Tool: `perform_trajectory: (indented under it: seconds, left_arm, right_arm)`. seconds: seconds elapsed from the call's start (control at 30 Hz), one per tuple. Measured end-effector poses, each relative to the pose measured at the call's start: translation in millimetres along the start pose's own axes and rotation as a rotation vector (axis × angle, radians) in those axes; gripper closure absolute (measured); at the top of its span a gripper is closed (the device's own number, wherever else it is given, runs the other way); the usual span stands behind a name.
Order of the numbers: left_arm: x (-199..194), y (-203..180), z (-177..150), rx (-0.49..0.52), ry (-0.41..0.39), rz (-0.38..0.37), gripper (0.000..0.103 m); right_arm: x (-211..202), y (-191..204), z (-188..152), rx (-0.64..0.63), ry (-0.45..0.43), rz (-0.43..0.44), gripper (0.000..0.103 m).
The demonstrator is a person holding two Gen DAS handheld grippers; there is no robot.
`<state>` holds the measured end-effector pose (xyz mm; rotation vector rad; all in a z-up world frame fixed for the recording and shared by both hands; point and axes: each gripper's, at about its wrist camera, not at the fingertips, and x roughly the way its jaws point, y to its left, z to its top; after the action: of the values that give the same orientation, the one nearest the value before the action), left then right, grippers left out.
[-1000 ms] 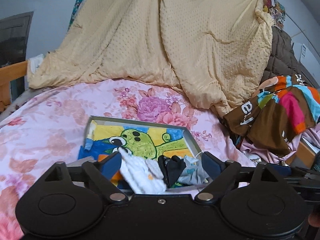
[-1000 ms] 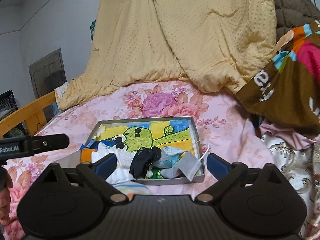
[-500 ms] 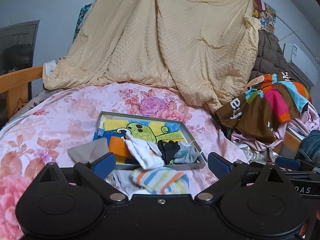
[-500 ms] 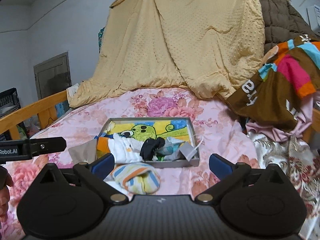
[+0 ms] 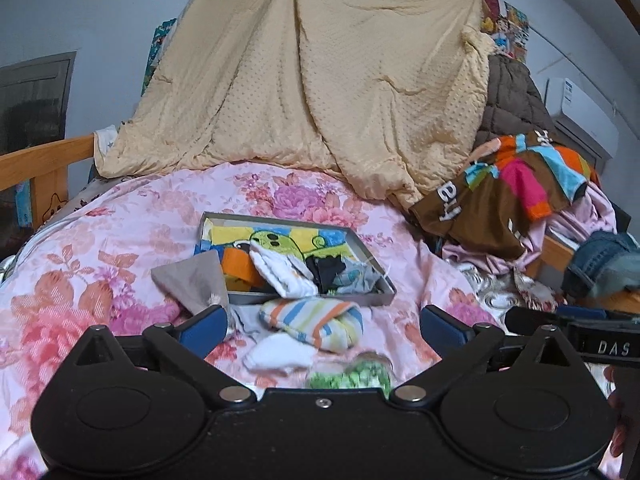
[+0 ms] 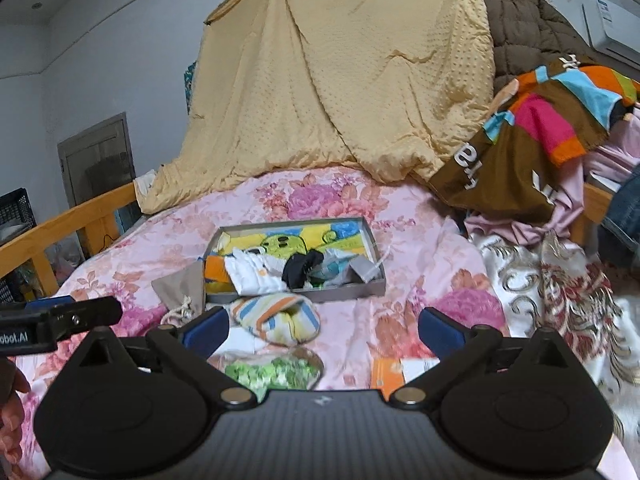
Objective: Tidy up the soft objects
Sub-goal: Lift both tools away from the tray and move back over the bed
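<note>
A shallow grey tray (image 5: 382, 276) (image 6: 374, 248) with a cartoon frog print lies on the pink floral bed. In it are a white cloth (image 5: 280, 272) (image 6: 252, 276), a black sock (image 5: 328, 270) (image 6: 302, 268) and pale grey cloth (image 5: 356, 276). A grey pouch (image 5: 192, 280) (image 6: 182, 288) leans at its left. A striped sock bundle (image 5: 312, 320) (image 6: 276, 316), a white cloth (image 5: 280, 356) and a green-patterned item (image 5: 352, 376) (image 6: 272, 370) lie in front. My left gripper (image 5: 322, 328) and right gripper (image 6: 324, 326) are open and empty, hovering before the tray.
A yellow blanket (image 5: 320, 100) hangs behind. A pile of clothes with a brown multicoloured shirt (image 5: 500, 196) (image 6: 532, 140) is at the right. A wooden bed rail (image 5: 36, 164) (image 6: 68, 220) runs along the left. An orange and white card (image 6: 396, 372) lies near the right gripper.
Both grippers have pulled back and risen from the tray. The striped bundle, white cloth and green item in front of the tray have come into view.
</note>
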<state>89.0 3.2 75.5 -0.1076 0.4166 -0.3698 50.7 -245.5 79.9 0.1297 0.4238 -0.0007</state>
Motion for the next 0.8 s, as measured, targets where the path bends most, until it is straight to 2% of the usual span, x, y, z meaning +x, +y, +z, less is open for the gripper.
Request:
perform_trajectory:
  seconds: [0.2, 0.57, 0.8]
  left_arm:
    - [-16.0, -0.8, -19.5, 0.036, 0.034, -0.006, 0.001]
    - [-33.3, 3.3, -41.6, 0.067, 0.103, 0.029, 0.001]
    - [-34.8, -1.0, -51.2, 0.133, 0.143, 0.081, 0.001]
  right_arm:
    - [-12.4, 6.0, -14.8, -0.006, 0.043, -0.032, 0.000]
    - [-24.8, 18.1, -28.0, -0.042, 0.072, -0.070, 0.000]
    - [-24.1, 19.6, -32.5, -0.047, 0.108, -0.076, 0.000]
